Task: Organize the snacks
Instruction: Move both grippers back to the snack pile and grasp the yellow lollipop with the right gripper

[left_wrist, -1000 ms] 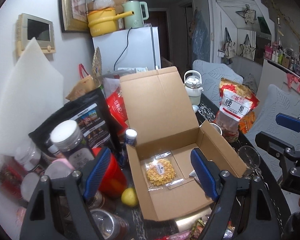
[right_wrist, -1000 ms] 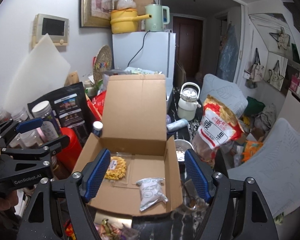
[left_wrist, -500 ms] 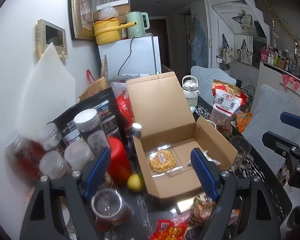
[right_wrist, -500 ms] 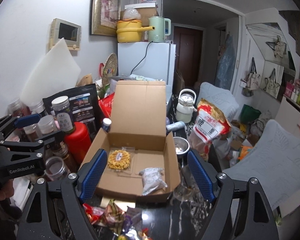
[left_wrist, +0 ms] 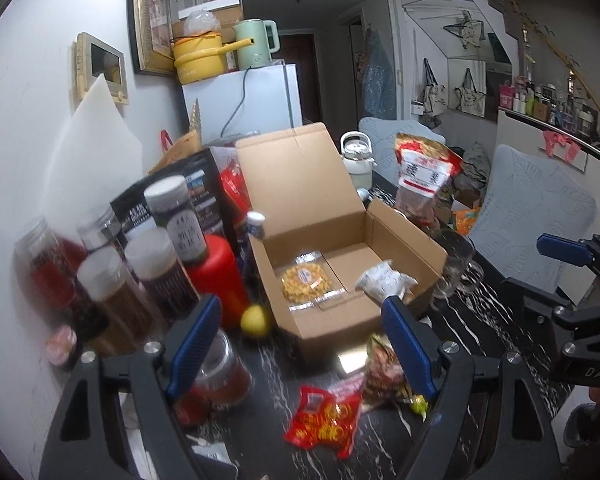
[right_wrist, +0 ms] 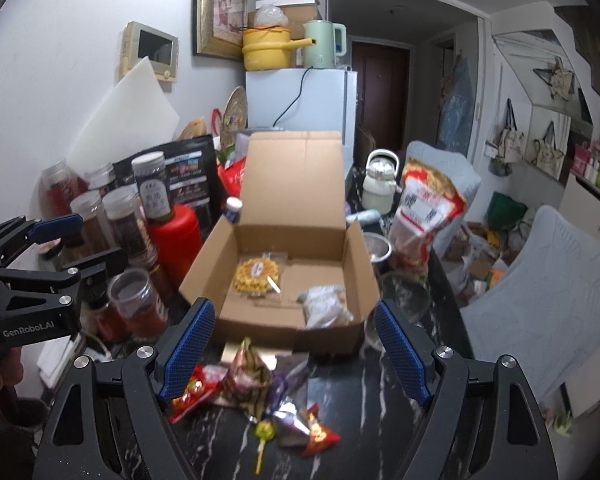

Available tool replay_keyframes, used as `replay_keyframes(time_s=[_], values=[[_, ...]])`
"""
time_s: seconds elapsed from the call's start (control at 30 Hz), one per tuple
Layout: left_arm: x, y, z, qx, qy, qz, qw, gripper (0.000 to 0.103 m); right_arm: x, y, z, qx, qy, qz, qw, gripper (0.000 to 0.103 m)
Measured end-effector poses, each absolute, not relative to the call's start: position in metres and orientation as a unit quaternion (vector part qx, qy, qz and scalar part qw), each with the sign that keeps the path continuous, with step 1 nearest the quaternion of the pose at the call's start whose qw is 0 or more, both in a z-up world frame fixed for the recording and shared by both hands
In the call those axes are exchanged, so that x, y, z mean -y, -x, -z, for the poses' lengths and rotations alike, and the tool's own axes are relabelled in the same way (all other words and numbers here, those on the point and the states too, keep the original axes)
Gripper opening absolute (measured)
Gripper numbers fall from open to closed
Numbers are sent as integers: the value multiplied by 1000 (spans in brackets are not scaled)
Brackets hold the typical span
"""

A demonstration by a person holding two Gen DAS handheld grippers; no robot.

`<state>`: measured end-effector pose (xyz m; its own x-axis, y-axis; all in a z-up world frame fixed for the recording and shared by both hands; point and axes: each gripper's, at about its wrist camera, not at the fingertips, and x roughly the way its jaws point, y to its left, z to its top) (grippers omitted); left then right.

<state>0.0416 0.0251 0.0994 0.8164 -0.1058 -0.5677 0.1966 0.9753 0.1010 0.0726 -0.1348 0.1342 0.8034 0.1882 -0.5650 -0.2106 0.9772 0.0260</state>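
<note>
While both grippers hang over the near edge of a black marbled table (right_wrist: 380,396), neither is pinching anything: the left gripper (left_wrist: 300,344) has its blue pads spread wide with only air between them, and the right gripper (right_wrist: 292,352) is spread just as wide, also empty. An open cardboard box (right_wrist: 340,256) sits in the middle of the table with its lid standing up at the back. Inside it lie two snacks: a clear packet of yellow crisps (right_wrist: 256,274) toward the left side of the floor, and a whitish pouch (right_wrist: 324,306) in the near right corner, leaning on the front wall. More snacks lie loose on the table just in front of the box, between it and the grippers: a red packet (left_wrist: 324,416) printed with yellow rings, a dark crinkled wrapper (right_wrist: 248,368) touching the box front, a small purple and silver wrapper (right_wrist: 288,412), another red wrapper (right_wrist: 320,434) and a lollipop (right_wrist: 265,432) with its stick pointing toward the camera. Left of the box stand several lidded jars (right_wrist: 152,188), a red canister (right_wrist: 176,236) and a small yellow fruit (left_wrist: 255,319) beside the box corner. Right of the box a large red and white snack bag (right_wrist: 424,208) stands upright, with a glass (right_wrist: 404,292) near it and a pale kettle (right_wrist: 380,184) behind.
</note>
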Motion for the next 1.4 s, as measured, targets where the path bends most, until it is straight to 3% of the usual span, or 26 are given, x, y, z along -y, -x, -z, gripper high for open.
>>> replay_keyframes(time_s=[0.6,1.3,1.4], values=[[-31,8,-43,-334,-76,111,933,82,130,-17,-75,-326,-14,-107,939,83],[-26,-14,44,-395,-63,176,900,82,117,-30,24,-400,-38,-123,908,82],[-28,-24,58,-408,-56,180,894,82,115,-38,36,-413,-40,-128,901,76]])
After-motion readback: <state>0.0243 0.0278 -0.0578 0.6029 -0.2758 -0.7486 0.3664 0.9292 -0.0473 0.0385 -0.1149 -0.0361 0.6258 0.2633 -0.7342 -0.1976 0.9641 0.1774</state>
